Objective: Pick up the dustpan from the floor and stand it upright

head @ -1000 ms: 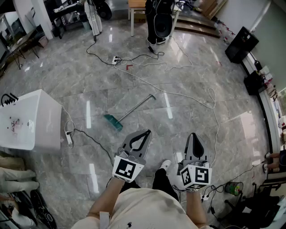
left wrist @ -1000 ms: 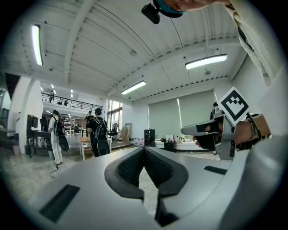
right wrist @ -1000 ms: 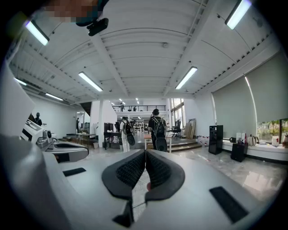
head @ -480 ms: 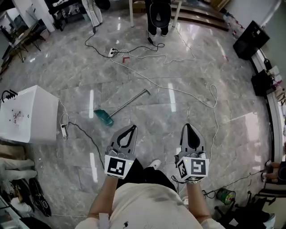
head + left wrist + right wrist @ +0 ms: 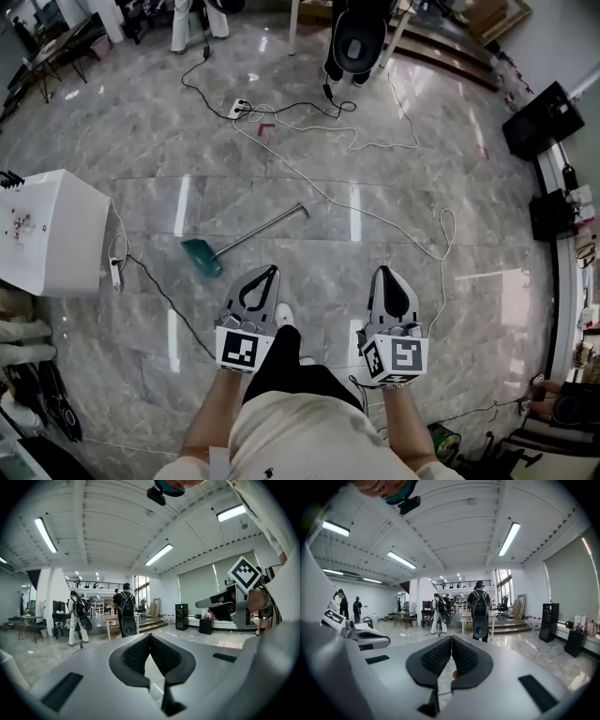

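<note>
The dustpan lies flat on the grey marble floor, with a teal pan (image 5: 201, 257) and a long metal handle (image 5: 263, 225) that runs up and right. My left gripper (image 5: 269, 271) is held a short way to the right of the pan and nearer to me, jaws shut and empty. My right gripper (image 5: 384, 273) is level with it, further right, also shut on nothing. In the left gripper view the left gripper (image 5: 149, 635) points across the room, not at the floor. The right gripper (image 5: 451, 638) in its own view does the same. Neither gripper view shows the dustpan.
A white cabinet (image 5: 49, 232) stands at the left. White and black cables (image 5: 375, 217) snake over the floor from a power strip (image 5: 241, 108). A person with a black backpack (image 5: 357, 42) stands ahead. Black boxes (image 5: 545, 119) line the right wall. My white shoe (image 5: 284, 315) is between the grippers.
The person holding the grippers has stepped forward, so the dustpan sits lower and further left in the head view. Both grippers stay shut and side by side.
</note>
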`<state>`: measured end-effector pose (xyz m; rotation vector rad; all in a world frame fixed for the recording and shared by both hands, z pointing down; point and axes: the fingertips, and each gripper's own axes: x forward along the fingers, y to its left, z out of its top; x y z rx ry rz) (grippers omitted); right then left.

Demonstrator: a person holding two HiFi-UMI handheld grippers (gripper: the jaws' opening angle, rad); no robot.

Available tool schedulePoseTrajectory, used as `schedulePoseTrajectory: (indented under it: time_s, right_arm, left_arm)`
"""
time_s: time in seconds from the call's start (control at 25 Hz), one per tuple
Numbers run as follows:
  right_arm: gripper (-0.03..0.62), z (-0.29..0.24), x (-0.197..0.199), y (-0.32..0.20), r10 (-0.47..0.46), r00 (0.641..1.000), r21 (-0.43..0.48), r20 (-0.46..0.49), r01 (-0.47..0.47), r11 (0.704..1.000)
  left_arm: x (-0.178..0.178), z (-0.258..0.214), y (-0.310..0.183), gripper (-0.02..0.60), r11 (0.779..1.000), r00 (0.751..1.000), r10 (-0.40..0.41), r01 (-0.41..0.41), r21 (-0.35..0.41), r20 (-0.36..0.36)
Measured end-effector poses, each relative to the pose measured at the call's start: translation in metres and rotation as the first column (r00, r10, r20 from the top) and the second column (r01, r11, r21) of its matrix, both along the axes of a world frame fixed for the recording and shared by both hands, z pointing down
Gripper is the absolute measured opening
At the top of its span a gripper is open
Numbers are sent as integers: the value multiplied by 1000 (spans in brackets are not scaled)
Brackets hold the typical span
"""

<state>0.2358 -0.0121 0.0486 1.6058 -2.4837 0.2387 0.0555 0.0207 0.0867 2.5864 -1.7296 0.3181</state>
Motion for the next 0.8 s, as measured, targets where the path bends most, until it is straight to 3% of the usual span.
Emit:
schedulePoseTrajectory:
  time_s: [0.16,0.28,0.52,0.68,0.8]
  right_arm:
    - [18,8,5,-54,14,999,-5,-30,-14,1000]
    - [18,35,13,-81,20,999,-68,-38,-22,997]
    - [18,108,-3,-136,-91,995,-122,-32,87,989]
    - [18,175,-8,-183,-121,991,-144,-59,112,983]
    - [18,227,-11,-214,-124,991,-132,-48,117,984]
  left_arm:
    - [2,25,-59,11,998,999,18,-16,-54,41]
    - [2,76,-87,11,990,996,14,-1,-142,88]
    - [-4,174,-146,12,965,983,27,22,-263,180]
    - [10,249,-186,12,931,972,103,-19,-364,213]
    - [18,329,-222,13,894,942,199,-61,-445,271]
